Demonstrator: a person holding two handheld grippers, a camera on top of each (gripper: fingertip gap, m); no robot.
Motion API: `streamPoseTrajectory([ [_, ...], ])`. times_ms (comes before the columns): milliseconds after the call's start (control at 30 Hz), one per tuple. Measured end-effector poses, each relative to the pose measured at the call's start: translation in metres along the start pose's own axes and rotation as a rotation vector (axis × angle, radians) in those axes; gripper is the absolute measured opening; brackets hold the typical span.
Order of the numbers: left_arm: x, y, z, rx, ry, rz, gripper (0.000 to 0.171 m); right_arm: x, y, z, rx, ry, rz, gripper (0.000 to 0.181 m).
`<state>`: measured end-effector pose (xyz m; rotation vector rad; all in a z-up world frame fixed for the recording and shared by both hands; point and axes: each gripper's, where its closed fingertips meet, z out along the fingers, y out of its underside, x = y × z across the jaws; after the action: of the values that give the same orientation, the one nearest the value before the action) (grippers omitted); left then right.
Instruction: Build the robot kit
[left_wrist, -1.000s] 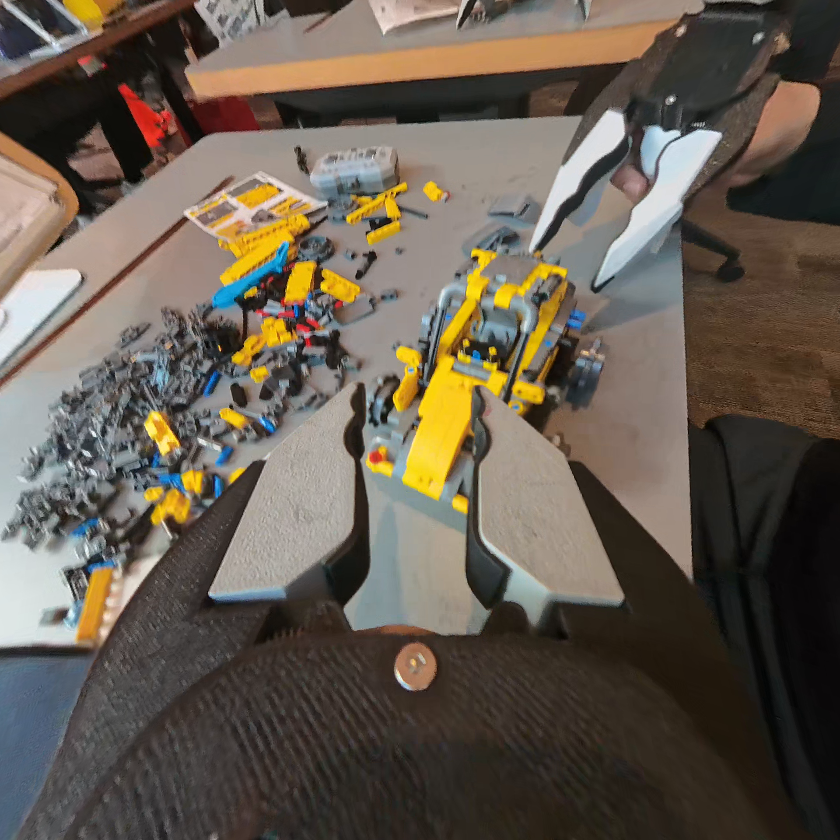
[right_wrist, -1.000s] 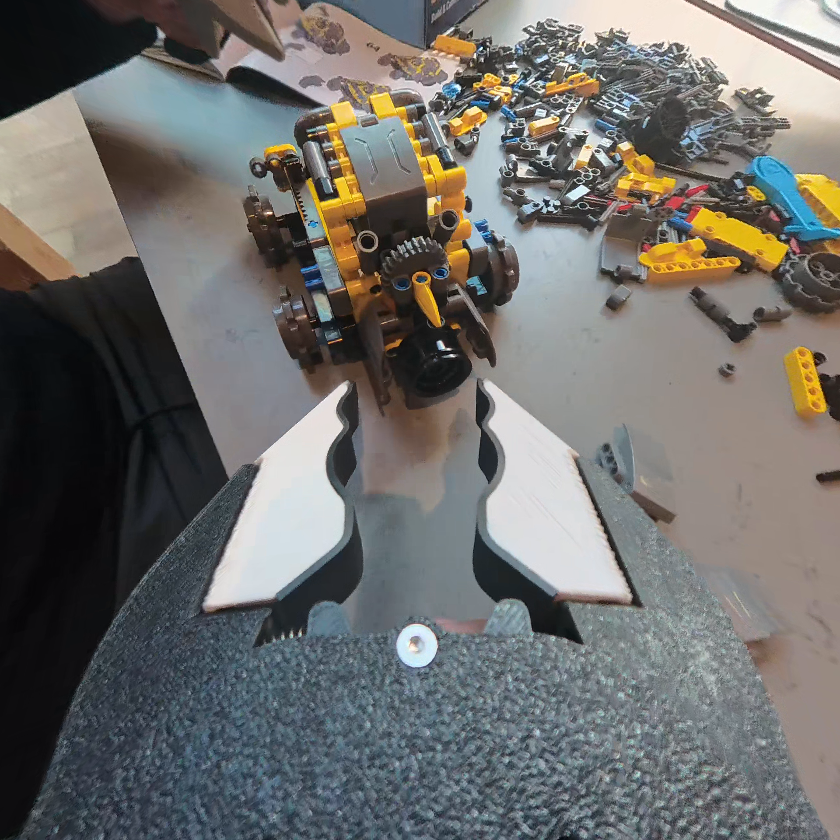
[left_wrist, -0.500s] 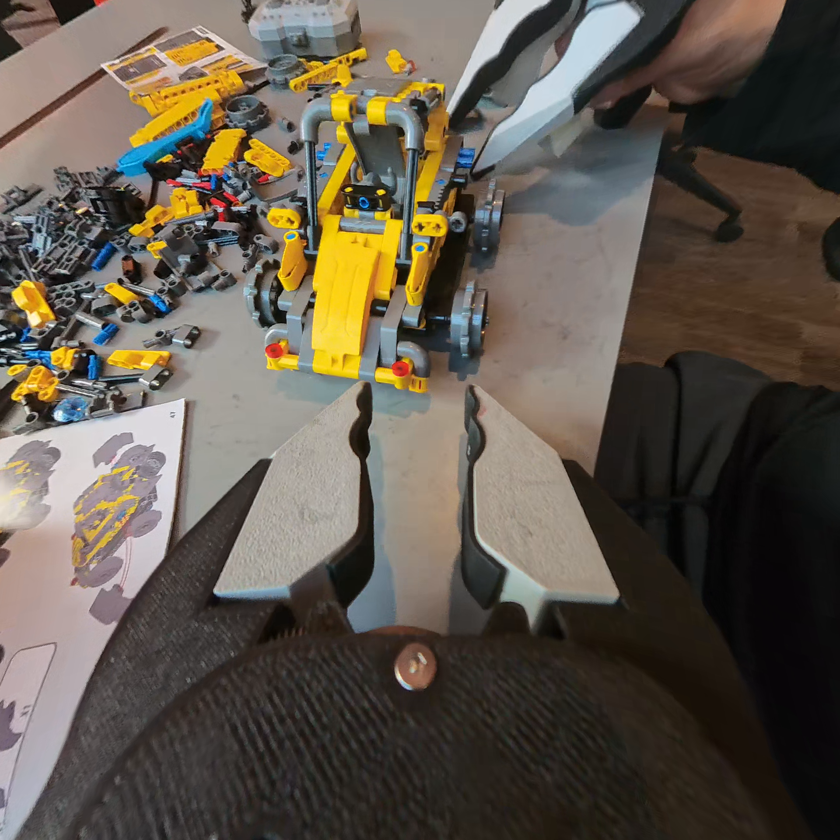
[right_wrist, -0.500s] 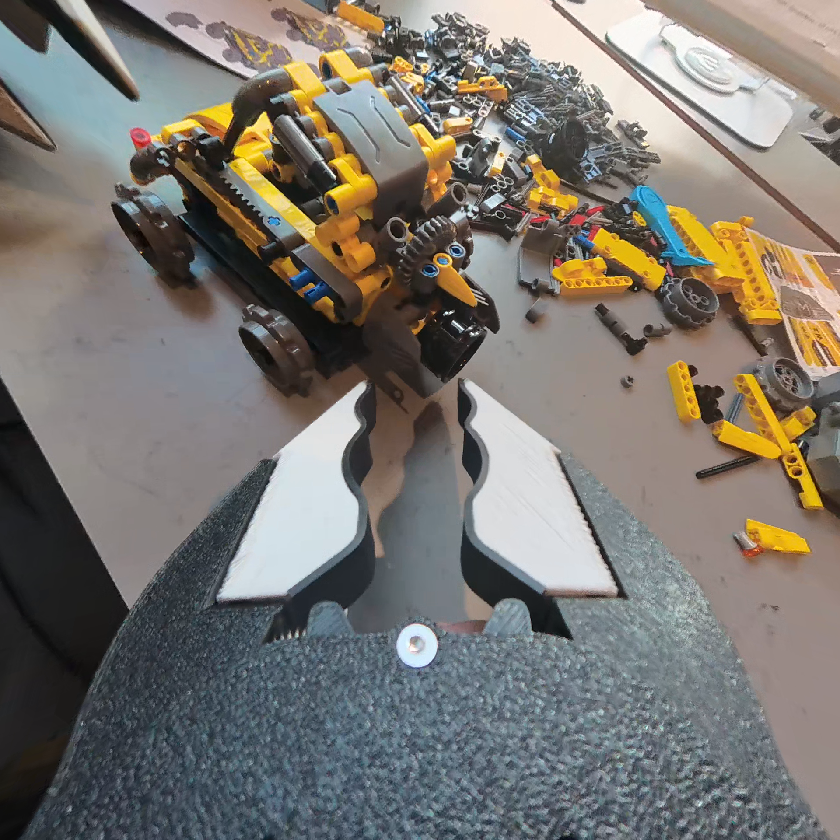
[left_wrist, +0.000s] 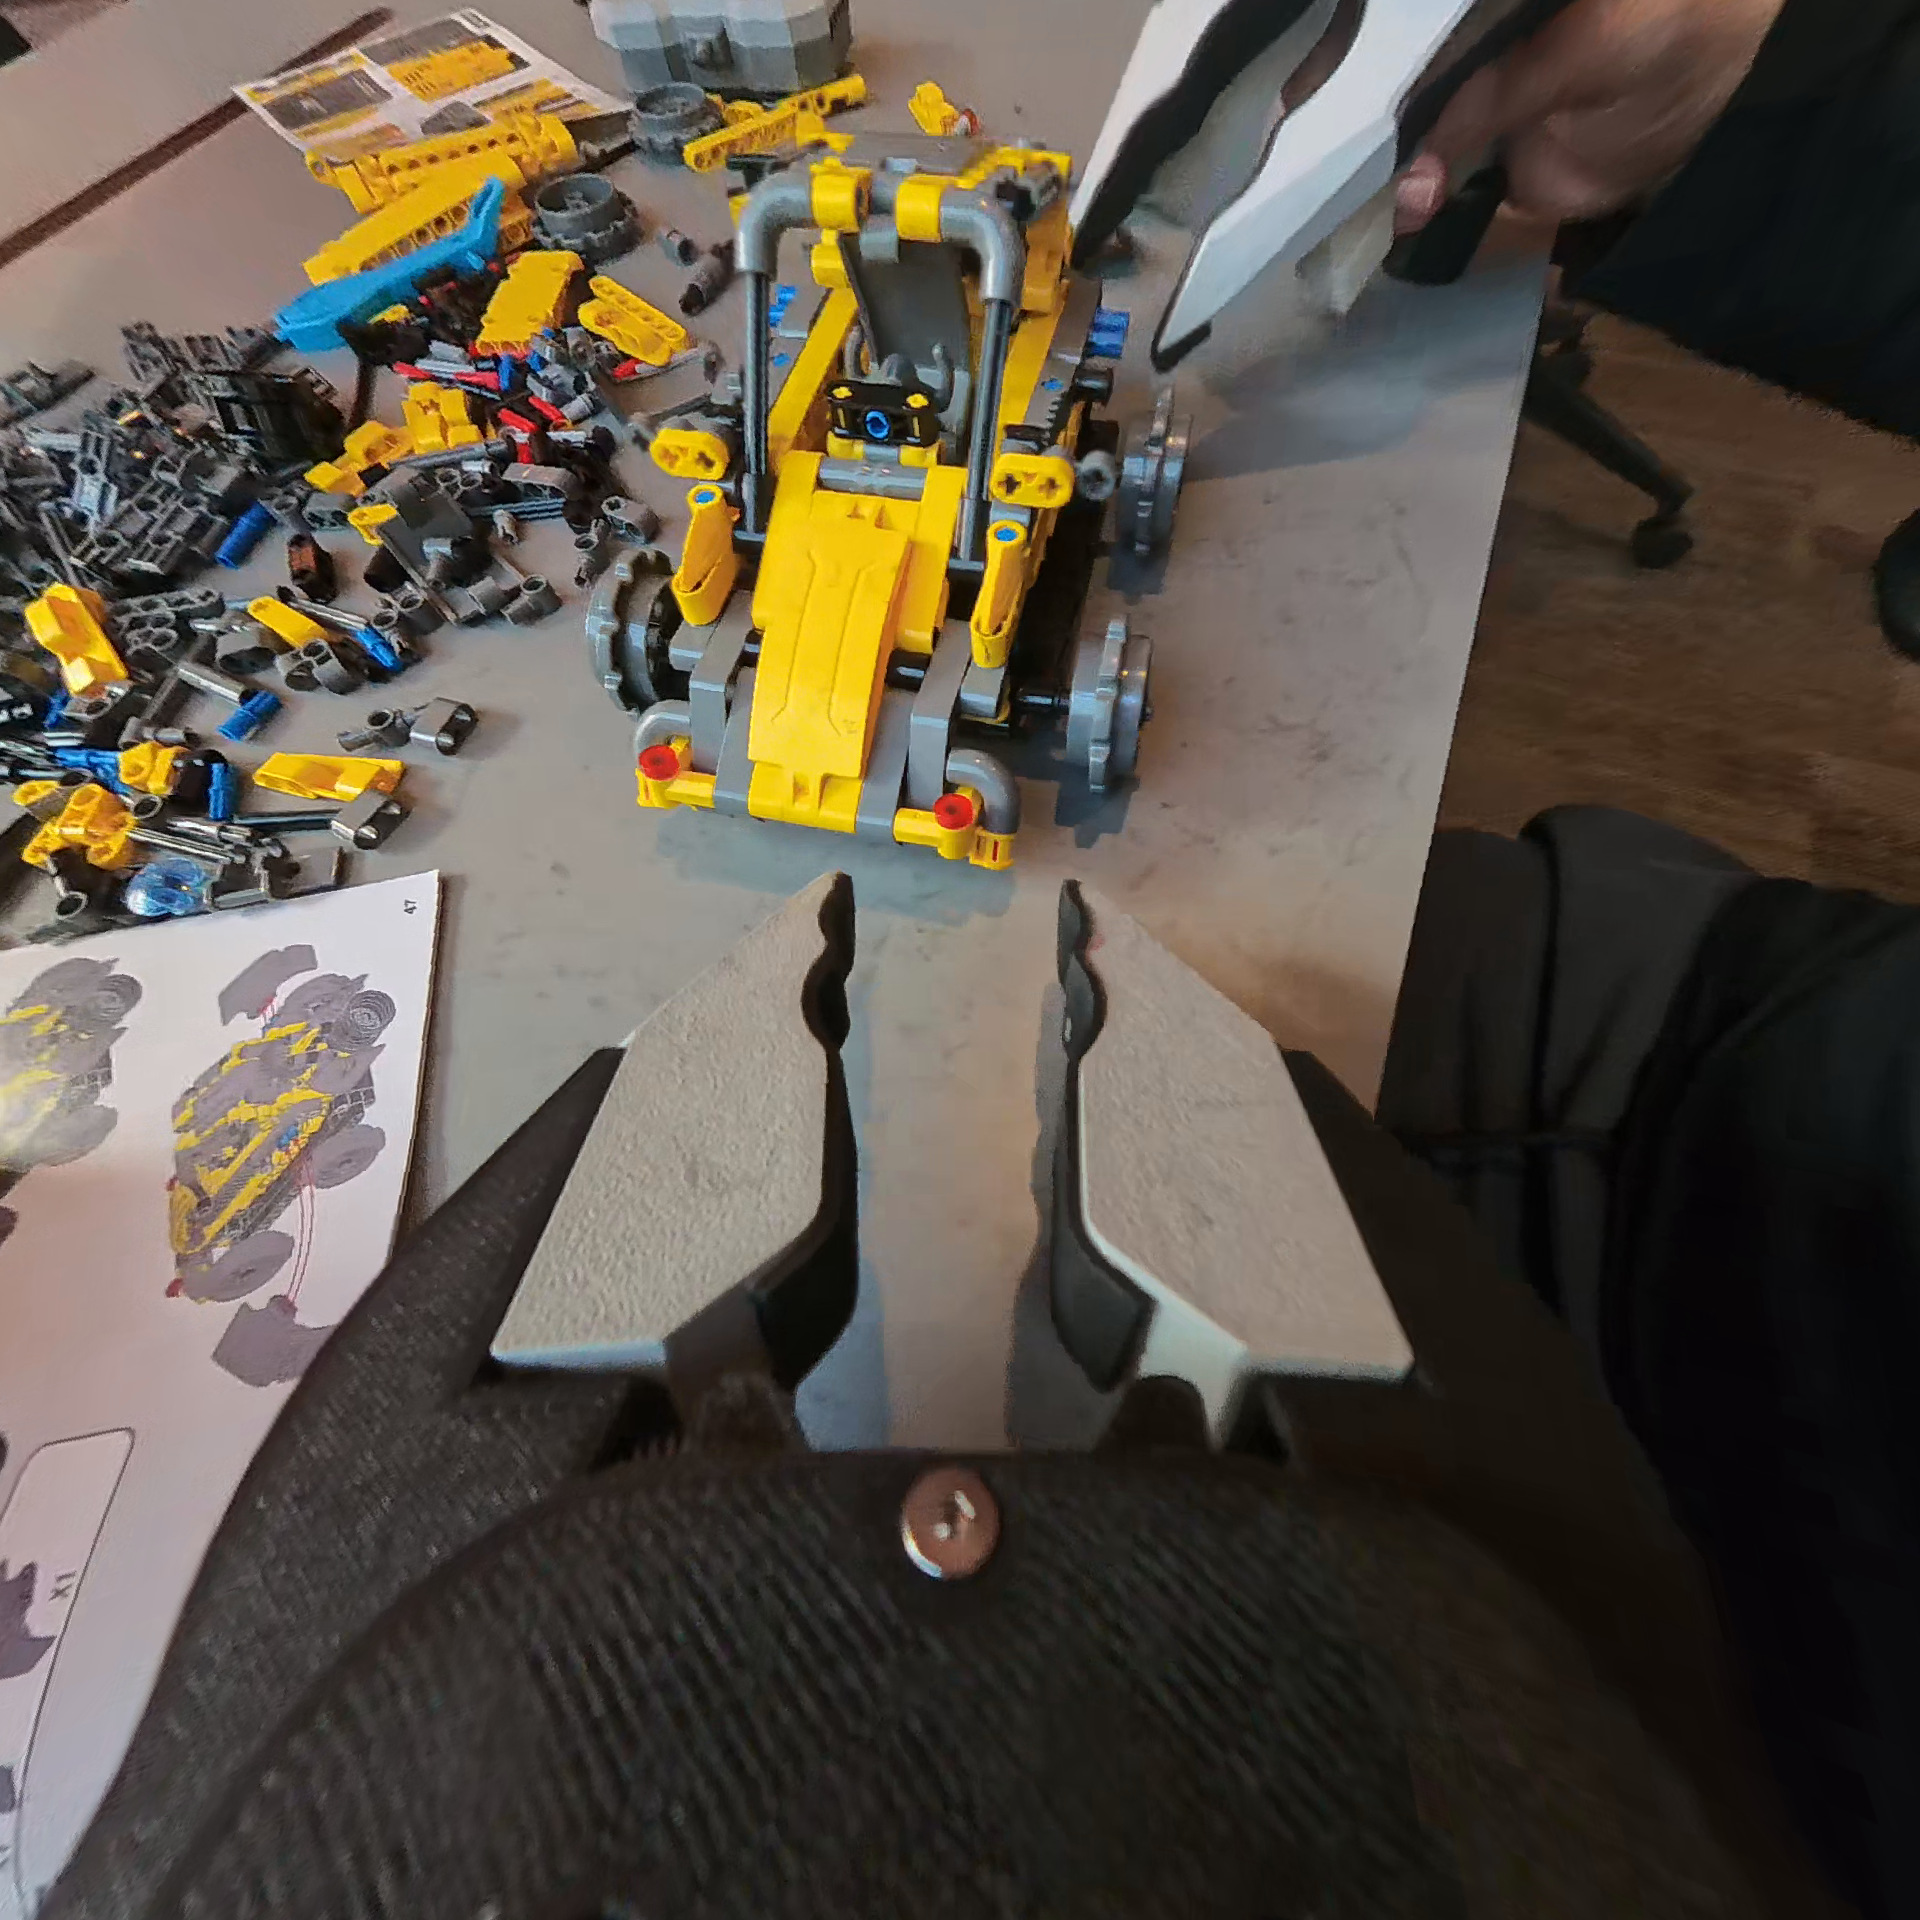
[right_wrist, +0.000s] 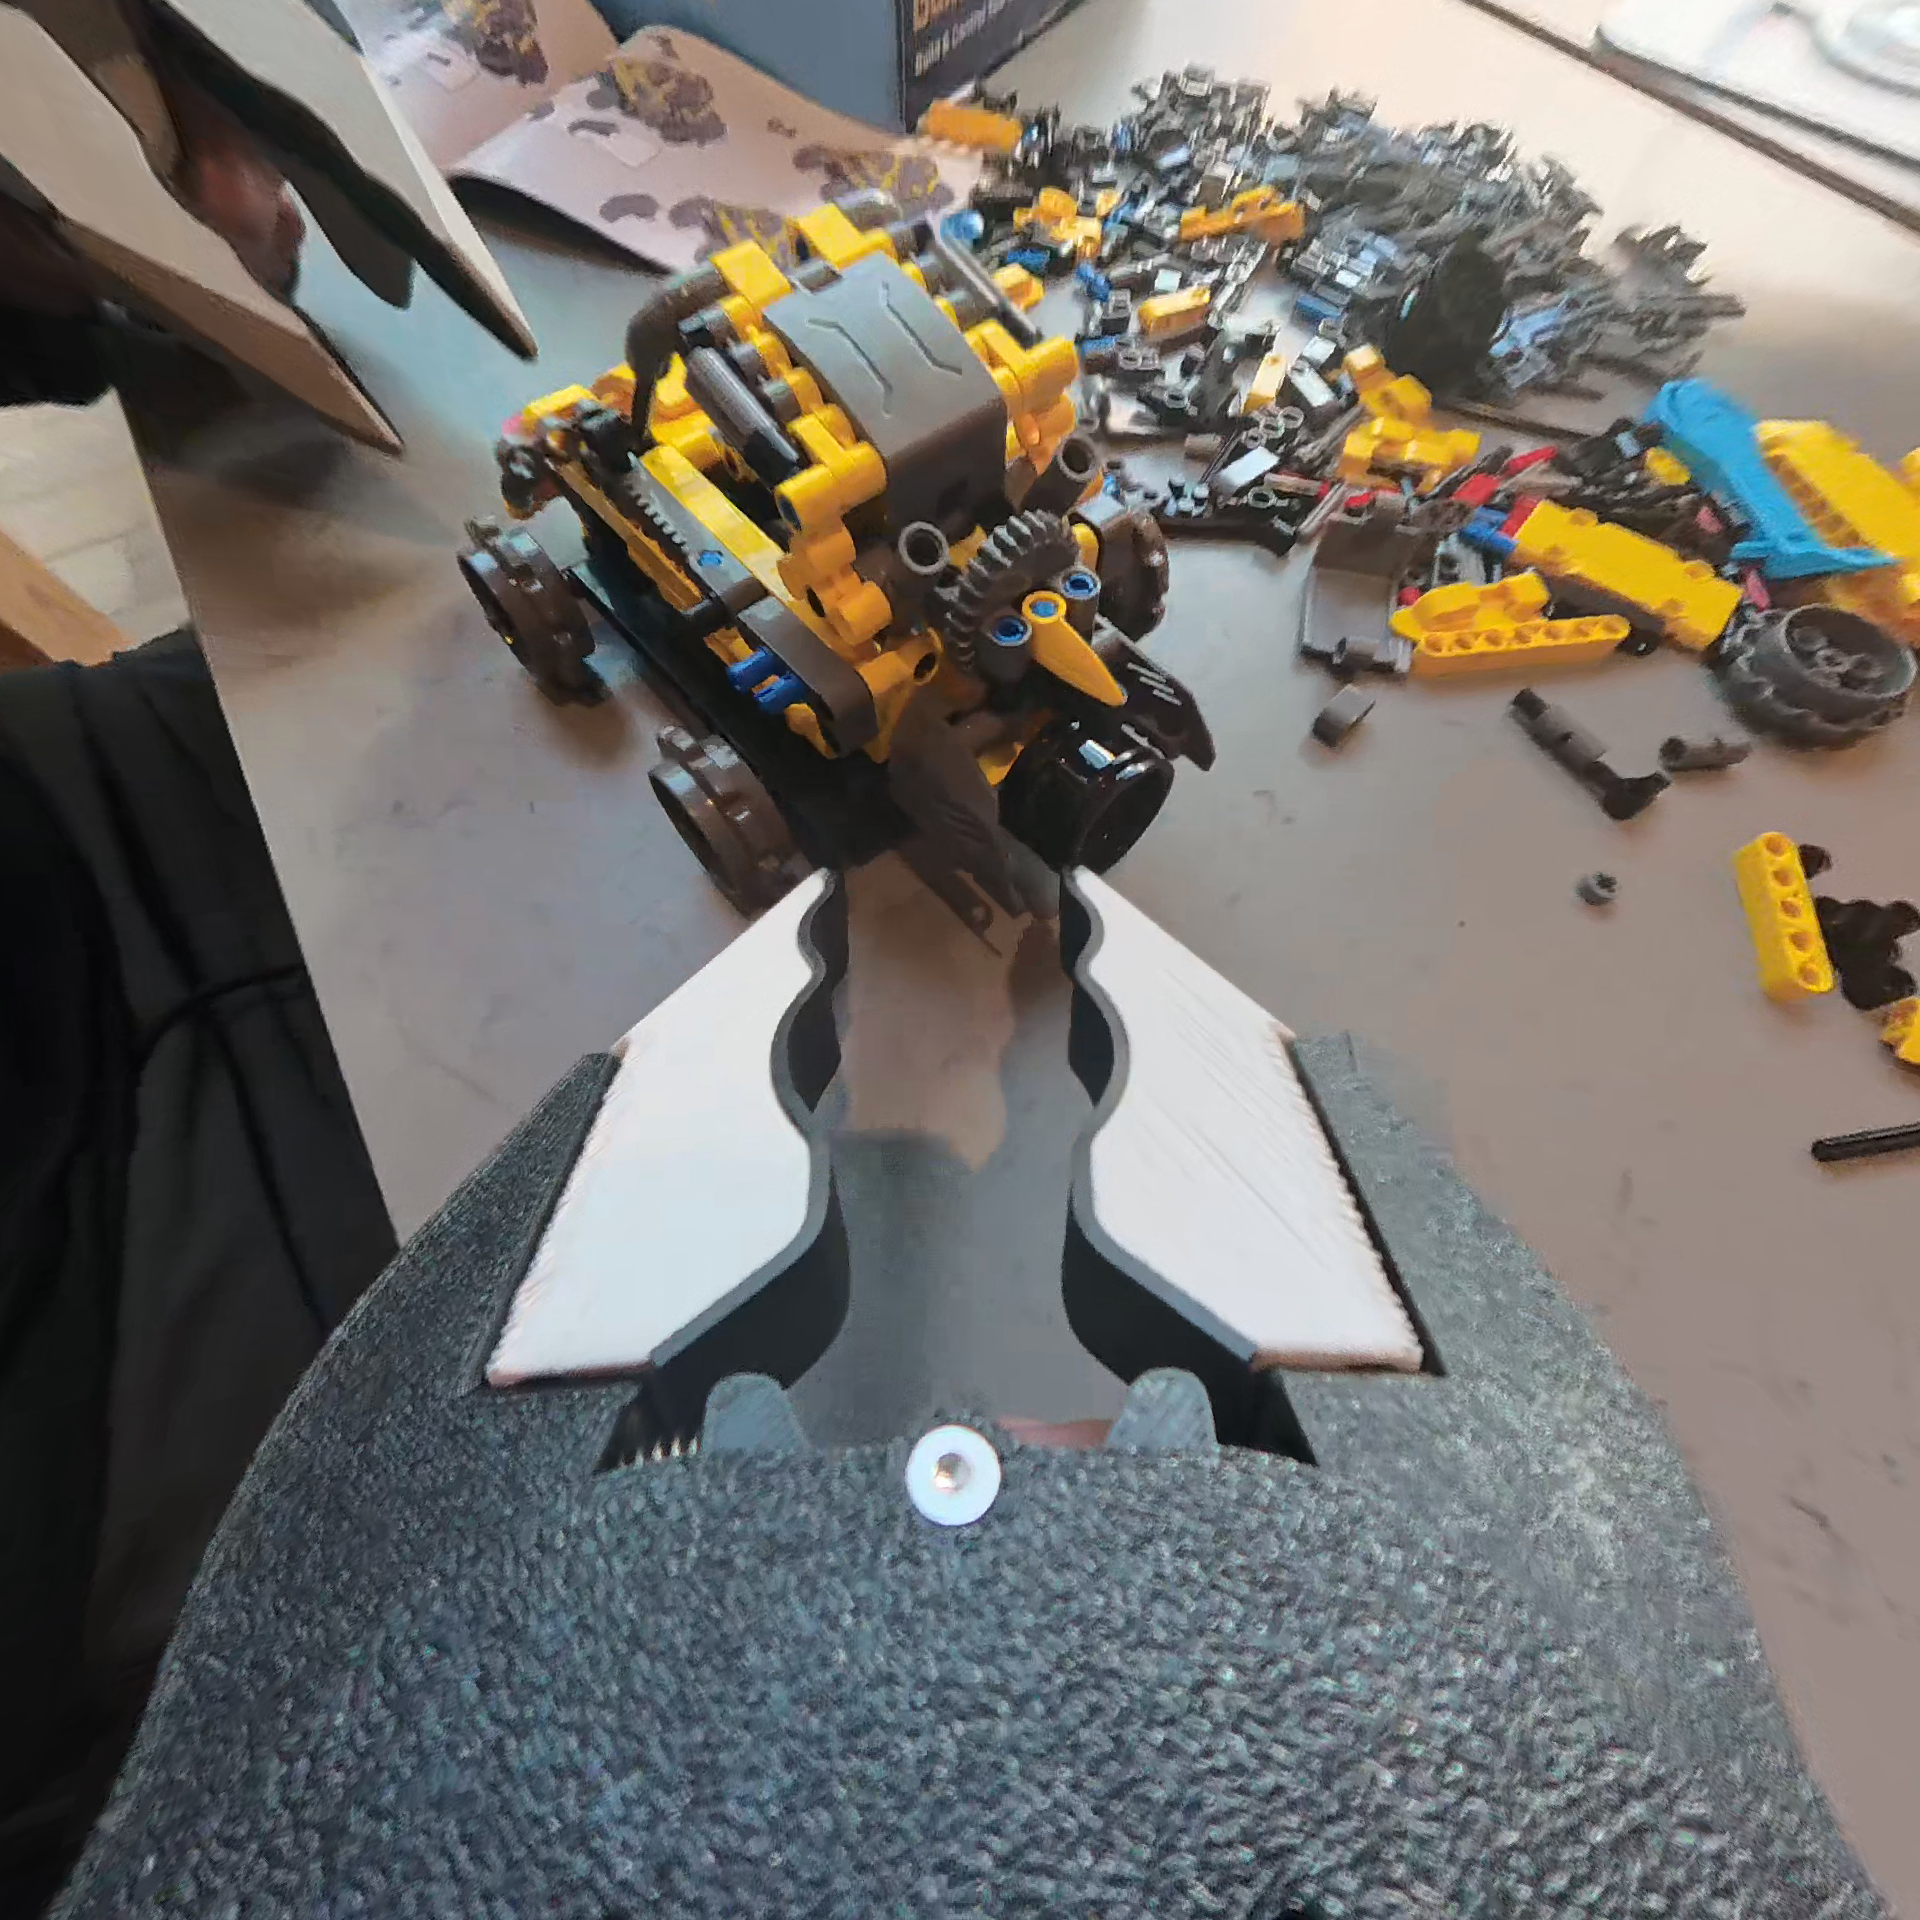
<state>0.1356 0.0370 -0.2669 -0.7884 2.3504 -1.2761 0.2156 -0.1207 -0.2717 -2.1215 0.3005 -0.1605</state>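
Note:
A yellow and grey brick-built vehicle (left_wrist: 862, 582) stands on the grey table (left_wrist: 1278, 665), its front toward my left gripper. My left gripper (left_wrist: 956, 904) is open and empty, a short gap in front of the vehicle's bumper. In the right wrist view the vehicle (right_wrist: 831, 520) shows its rear with a black gear (right_wrist: 997, 592). My right gripper (right_wrist: 951, 894) is open, its fingertips at the vehicle's rear, with a dark rear part between them. The right gripper also shows in the left wrist view (left_wrist: 1127, 301), and the left gripper in the right wrist view (right_wrist: 452, 390).
Many loose grey, yellow and blue parts (left_wrist: 260, 520) lie left of the vehicle. An open instruction booklet (left_wrist: 208, 1122) lies near the left gripper. A blue box (right_wrist: 935, 52) and a grey block (left_wrist: 717, 36) sit farther off. The table edge (left_wrist: 1455, 831) runs close on the vehicle's other side. There is about 20 centimetres between the tips of the two grippers.
My left gripper has drawn back from around the vehicle's hood to just in front of the bumper. My right gripper has come closer to the vehicle's rear. Both stay open.

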Motion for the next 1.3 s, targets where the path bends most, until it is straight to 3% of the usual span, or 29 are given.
streamPoseTrajectory([
  [100, -0.016, -0.005, -0.008, 0.057, -0.054, -0.007, 0.038, 0.003, 0.005, 0.008, -0.052, 0.015, -0.03, 0.037],
  [233, -0.021, -0.021, -0.03, 0.227, -0.126, 0.053, 0.021, -0.004, -0.001, 0.019, -0.054, 0.016, -0.099, 0.036],
  [433, -0.024, -0.014, -0.027, 0.182, -0.07, -0.01, 0.039, -0.023, -0.014, 0.025, 0.001, -0.015, -0.204, 0.031],
  [567, -0.024, -0.017, -0.031, 0.211, -0.078, 0.003, 0.039, 0.014, -0.043, -0.019, 0.292, 0.213, -0.164, 0.028],
  [667, -0.023, -0.018, -0.032, 0.219, -0.084, 0.015, 0.037, 0.06, -0.048, -0.071, 0.469, 0.455, -0.051, 0.008],
  [767, -0.02, -0.017, -0.031, 0.212, -0.086, 0.038, 0.037, 0.079, -0.043, -0.085, 0.531, 0.472, 0.091, 0.02],
  [967, -0.01, -0.02, -0.034, 0.234, -0.093, 0.068, 0.036, 0.073, -0.04, -0.07, 0.43, 0.495, 0.005, 0.024],
  [1033, -0.009, -0.015, -0.032, 0.2, -0.109, 0.038, 0.034, 0.074, -0.014, -0.057, 0.209, 0.482, -0.063, 0.024],
  [1100, -0.006, -0.013, -0.032, 0.185, -0.123, 0.046, 0.036, 0.083, 0.017, -0.057, 0.018, 0.501, -0.068, 0.041],
  [1233, -0.002, -0.015, -0.032, 0.194, -0.14, 0.106, 0.031, 0.077, 0.022, -0.061, 0.056, 0.382, 0.068, 0.039],
  [1300, 0.0, -0.015, -0.03, 0.194, -0.117, 0.105, 0.031, 0.08, 0.03, -0.057, 0.005, 0.357, 0.095, 0.04],
])
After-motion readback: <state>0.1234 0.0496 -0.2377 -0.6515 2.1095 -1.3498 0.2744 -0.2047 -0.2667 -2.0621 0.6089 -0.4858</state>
